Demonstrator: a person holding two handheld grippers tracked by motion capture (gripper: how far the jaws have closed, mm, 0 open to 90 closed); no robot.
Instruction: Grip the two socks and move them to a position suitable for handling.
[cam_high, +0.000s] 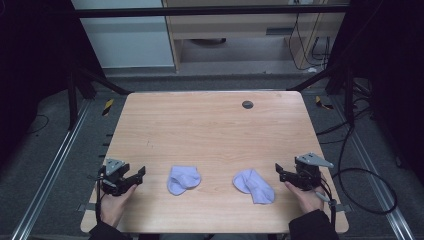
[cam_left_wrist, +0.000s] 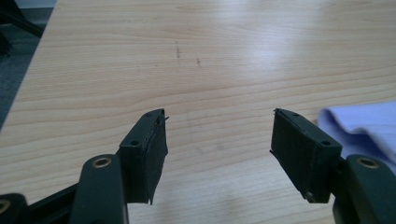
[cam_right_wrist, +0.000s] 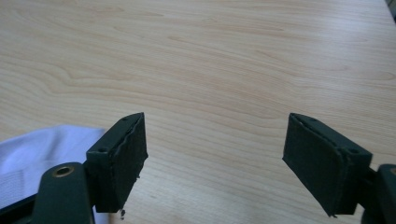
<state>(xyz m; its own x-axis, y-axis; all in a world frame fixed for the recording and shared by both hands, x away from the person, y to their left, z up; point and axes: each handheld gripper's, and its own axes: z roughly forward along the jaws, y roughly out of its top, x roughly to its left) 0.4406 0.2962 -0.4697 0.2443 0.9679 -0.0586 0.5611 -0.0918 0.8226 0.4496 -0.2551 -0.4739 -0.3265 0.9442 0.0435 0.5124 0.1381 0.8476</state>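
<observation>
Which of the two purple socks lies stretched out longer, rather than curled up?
The right sock, nearest the right hand-held gripper. It stretches out slantwise toward the near edge, while the left sock is curled into a rounder lump.

lab: framed test table (cam_high: 210, 125), cables (cam_high: 365, 165)

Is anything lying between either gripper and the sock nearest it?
Nothing visible. Bare table separates the open left gripper from the left sock, and the open right gripper from the right sock.
</observation>
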